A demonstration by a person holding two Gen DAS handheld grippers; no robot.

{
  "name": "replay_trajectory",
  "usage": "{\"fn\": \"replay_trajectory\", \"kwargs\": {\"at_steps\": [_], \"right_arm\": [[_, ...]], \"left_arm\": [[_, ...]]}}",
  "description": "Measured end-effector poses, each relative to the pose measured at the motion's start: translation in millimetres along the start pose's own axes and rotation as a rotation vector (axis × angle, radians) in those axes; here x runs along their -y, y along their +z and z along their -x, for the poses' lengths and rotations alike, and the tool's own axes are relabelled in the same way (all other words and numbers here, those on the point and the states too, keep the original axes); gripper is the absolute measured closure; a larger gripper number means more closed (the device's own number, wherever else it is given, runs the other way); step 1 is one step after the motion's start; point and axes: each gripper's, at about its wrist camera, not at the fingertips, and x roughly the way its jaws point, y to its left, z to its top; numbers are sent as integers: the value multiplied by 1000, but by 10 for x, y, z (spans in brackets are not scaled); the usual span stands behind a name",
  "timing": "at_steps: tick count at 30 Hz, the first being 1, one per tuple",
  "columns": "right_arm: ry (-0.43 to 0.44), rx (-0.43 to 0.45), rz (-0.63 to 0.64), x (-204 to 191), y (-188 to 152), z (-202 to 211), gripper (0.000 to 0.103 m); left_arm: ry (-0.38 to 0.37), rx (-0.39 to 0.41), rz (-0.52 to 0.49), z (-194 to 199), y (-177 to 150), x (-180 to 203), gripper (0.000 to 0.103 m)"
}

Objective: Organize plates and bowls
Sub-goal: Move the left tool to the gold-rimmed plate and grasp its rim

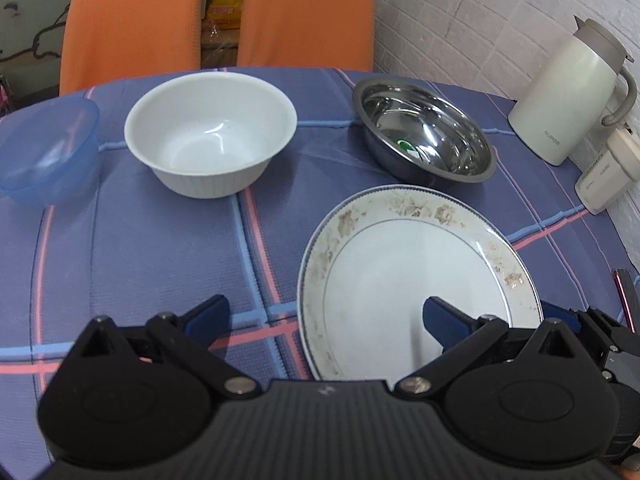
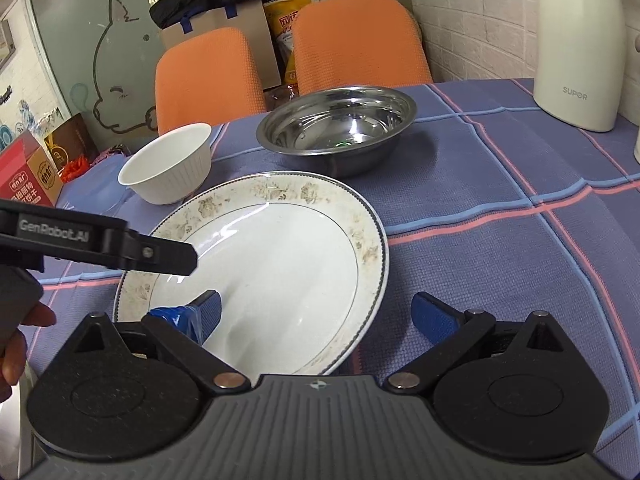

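Porcelain plate point(image 2: 280, 264) between both open claws

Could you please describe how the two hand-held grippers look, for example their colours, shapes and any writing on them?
Both the left gripper and the right gripper have a black ribbed body, two round black discs, silver pivot screws and angular black linkages. The fingertips carry dark blue pads. In the right wrist view, the left gripper shows "GenRobot.AI" in grey letters. No cables or sleeves are visible.

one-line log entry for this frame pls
left gripper: open, straddling plate rim | right gripper: open, same plate | white bowl, steel bowl, blue bowl: untouched
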Motion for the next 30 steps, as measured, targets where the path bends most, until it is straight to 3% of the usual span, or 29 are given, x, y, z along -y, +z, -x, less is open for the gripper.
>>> {"fn": "replay_trajectory", "kwargs": {"at_steps": [6,8,12,13,14,17,18,22,30], "right_arm": [[-62,19,139,-170,-63,-92,13],[-63,28,124,-163,-78,-83,12],[-57,13,119,-258,-63,-98,12],[-48,11,138,-321,-70,-114,12],[-54,14,140,-360,-76,-128,11],[-59,22,128,-414,-86,-135,12],[-62,27,111,-418,-85,-128,12],[-31,40,60,-410,-114,-54,12],[-55,116,115,-593,-181,154,12]], "left_arm": [[3,1,-11,-24,-12,13,1],[14,7,-30,-38,-21,48,2],[97,20,-133,-67,-87,211,18],[89,35,-150,-51,-113,244,26],[58,37,-155,-11,-124,266,39],[57,20,-139,5,-110,247,41],[52,16,-132,17,-109,233,46],[48,42,-144,148,-138,238,47],[39,84,-135,451,-276,192,47]]}}
